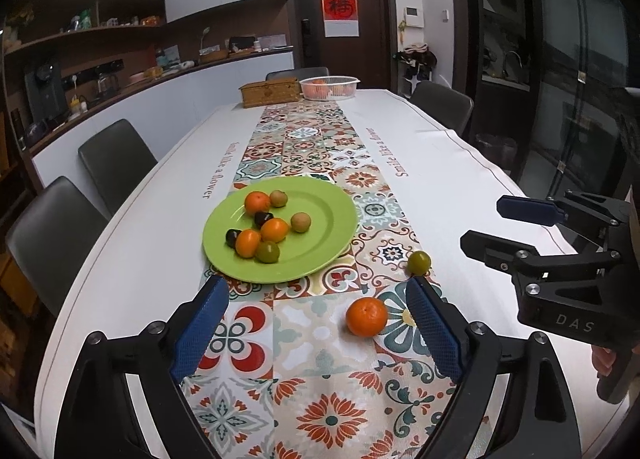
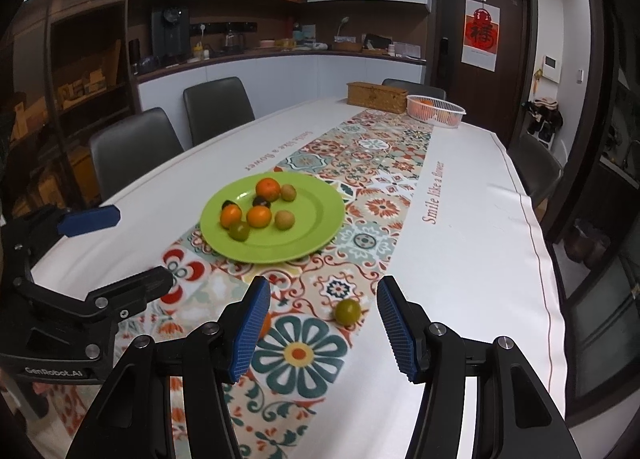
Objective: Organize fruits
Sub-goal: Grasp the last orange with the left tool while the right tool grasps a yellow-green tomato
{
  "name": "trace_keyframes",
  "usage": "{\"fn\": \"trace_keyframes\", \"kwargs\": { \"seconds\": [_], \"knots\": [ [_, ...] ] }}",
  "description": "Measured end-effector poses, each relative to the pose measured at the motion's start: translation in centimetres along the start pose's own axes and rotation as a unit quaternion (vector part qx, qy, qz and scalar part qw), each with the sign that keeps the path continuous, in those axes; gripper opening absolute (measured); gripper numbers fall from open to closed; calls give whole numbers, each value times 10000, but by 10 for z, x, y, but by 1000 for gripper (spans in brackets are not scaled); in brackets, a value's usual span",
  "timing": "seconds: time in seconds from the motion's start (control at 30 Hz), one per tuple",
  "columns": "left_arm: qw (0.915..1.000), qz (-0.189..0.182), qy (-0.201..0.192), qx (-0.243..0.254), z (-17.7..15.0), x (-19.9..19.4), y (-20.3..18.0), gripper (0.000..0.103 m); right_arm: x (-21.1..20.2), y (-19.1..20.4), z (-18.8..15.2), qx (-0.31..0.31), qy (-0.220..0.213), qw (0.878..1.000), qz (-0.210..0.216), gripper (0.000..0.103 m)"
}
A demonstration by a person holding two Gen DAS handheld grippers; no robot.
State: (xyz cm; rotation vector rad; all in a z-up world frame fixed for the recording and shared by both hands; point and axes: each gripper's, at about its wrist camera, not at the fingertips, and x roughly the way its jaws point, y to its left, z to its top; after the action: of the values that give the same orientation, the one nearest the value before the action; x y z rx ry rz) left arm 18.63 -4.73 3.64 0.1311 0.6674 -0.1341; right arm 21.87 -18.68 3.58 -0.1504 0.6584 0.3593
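Observation:
A green plate [image 1: 340, 215] [image 2: 312, 215] on the patterned runner holds several small fruits: oranges, a green one, brownish and dark ones. A loose orange [image 1: 366, 316] lies on the runner between the open fingers of my left gripper [image 1: 318, 323], close to the right pad and untouched. A loose green fruit [image 1: 419, 262] [image 2: 347, 311] sits just beyond it, ahead of and between the open fingers of my right gripper [image 2: 326, 329]. In the right wrist view the orange [image 2: 265, 325] peeks out behind the left pad. Each view shows the other gripper [image 1: 500, 229] [image 2: 144, 245] beside it, jaws apart.
A wicker box [image 1: 270, 92] and a white basket [image 1: 330, 87] with oranges stand at the table's far end. Grey chairs [image 1: 116, 163] line the left side, and another chair [image 1: 442, 103] stands at the far right. The table's edge runs close on the right.

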Motion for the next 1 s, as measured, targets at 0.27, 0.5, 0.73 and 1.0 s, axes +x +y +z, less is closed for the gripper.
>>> {"fn": "trace_keyframes", "kwargs": {
  "seconds": [0.27,0.5,0.73,1.0],
  "knots": [
    [9996,-71,273,-22,-11,25,-9,91,20,-11,-16,-47,251,9997,47,57],
    [9980,-175,577,-213,-24,53,-14,91,39,-19,-23,-166,372,9992,55,57],
    [9958,-203,824,-329,-33,78,-18,90,65,-23,-27,-325,643,9973,119,56],
    [9956,-181,871,-292,-37,92,-24,84,91,-25,-31,-475,837,9953,118,56]
  ]
}}
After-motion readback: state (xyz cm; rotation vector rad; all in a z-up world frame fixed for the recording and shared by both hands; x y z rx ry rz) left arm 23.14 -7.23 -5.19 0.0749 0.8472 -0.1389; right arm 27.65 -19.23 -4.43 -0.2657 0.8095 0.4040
